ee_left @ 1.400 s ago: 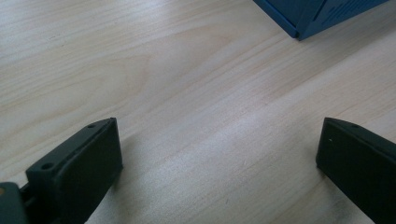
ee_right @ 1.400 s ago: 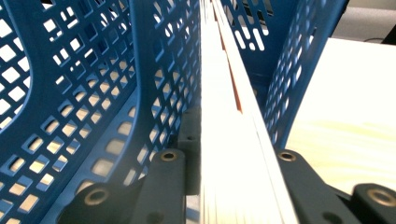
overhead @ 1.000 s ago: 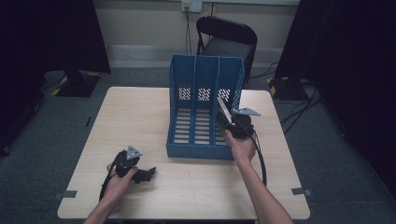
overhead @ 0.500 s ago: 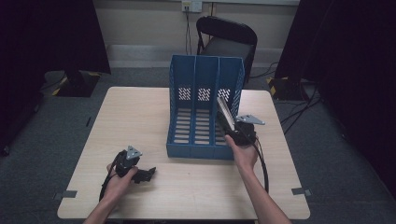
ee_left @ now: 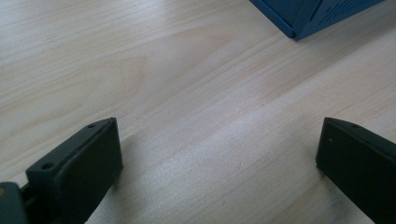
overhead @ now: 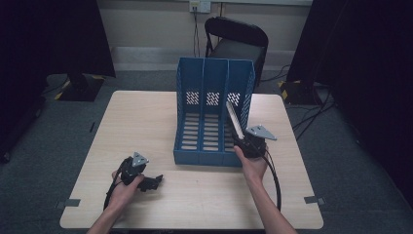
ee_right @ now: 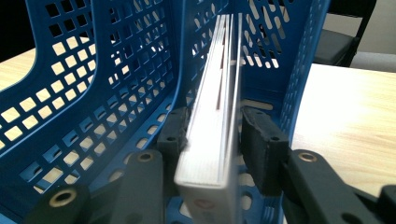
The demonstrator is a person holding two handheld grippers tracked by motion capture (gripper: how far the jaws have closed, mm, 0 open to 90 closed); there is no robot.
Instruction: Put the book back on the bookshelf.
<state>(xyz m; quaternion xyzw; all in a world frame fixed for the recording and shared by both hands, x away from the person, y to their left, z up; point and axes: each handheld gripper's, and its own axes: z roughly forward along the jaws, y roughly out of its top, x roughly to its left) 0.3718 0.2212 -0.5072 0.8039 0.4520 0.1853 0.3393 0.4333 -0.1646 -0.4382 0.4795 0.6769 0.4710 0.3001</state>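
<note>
Jaws of the right gripper (ee_right: 212, 140) clamp a thin white book (ee_right: 212, 126) tilted in the rightmost slot of the blue file rack (overhead: 204, 83), while the left gripper (ee_left: 219, 154) rests spread wide, empty, on the bench (ee_left: 140, 70).

Book's (ee_right: 212, 126) lower end cut off; cover mark (ee_right: 204, 204) unreadable.

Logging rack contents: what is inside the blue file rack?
A white book, held by the right tool, sits in the blue file rack's rightmost slot. The other two slots look empty; the book's lower edge is hidden.
</note>
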